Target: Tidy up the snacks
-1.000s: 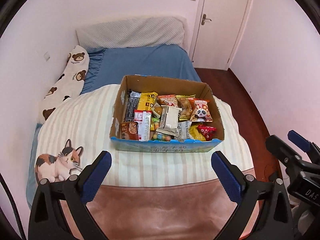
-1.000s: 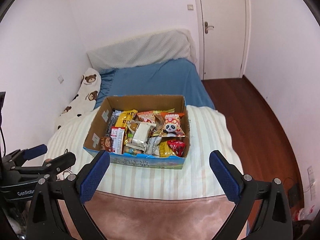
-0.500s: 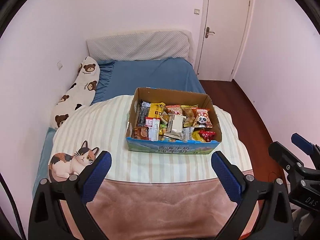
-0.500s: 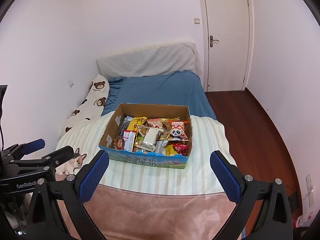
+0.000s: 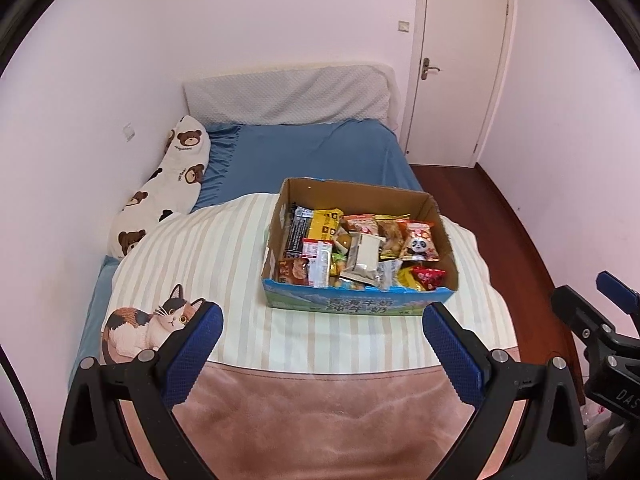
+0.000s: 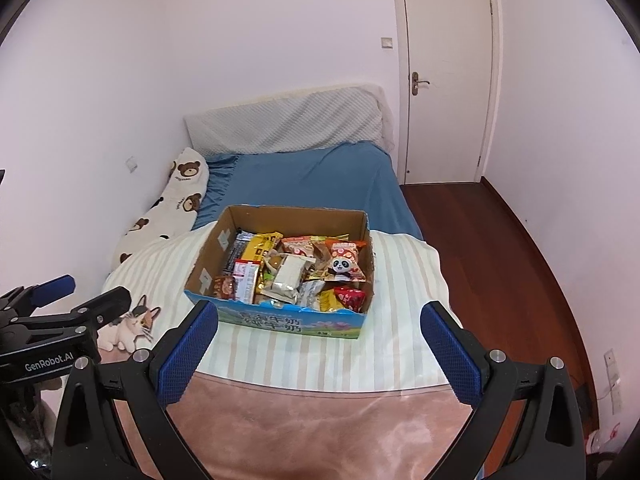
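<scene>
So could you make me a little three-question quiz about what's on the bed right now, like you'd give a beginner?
1. True or false: the left gripper is shut on a snack packet.
2. The panda packet lies where in the cardboard box? A) by the right wall B) by the left wall C) outside it
3. Fill in: the box stands on the ___ blanket.

Key: 1 false, both it and the right gripper are open and hold nothing; 2 A; 3 striped.
</scene>
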The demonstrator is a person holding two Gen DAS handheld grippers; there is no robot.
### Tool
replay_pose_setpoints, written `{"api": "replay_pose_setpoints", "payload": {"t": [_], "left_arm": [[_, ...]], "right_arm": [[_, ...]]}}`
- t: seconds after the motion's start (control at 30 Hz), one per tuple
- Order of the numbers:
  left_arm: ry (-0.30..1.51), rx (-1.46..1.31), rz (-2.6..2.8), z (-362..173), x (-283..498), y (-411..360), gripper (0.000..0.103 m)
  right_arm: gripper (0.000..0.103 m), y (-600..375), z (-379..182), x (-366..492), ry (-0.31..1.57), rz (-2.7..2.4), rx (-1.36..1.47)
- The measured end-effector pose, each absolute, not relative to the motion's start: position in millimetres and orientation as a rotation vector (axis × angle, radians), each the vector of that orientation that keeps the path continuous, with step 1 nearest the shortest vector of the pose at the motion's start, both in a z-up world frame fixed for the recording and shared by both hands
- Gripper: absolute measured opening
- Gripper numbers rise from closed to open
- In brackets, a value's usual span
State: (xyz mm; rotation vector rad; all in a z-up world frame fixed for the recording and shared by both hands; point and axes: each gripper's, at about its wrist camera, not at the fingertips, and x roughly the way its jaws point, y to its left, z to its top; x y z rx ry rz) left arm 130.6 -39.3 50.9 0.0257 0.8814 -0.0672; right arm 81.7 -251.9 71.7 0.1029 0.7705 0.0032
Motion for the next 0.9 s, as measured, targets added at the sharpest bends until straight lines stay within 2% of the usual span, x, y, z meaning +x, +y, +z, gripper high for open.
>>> {"api": "replay_pose_setpoints", "payload": {"t": [0.9], "left_arm": [[0.991, 0.081, -0.006, -26, 231, -54, 0.102]], "right_arm": [[0.103, -266, -12, 195, 0.887, -0.112, 0.102]]}}
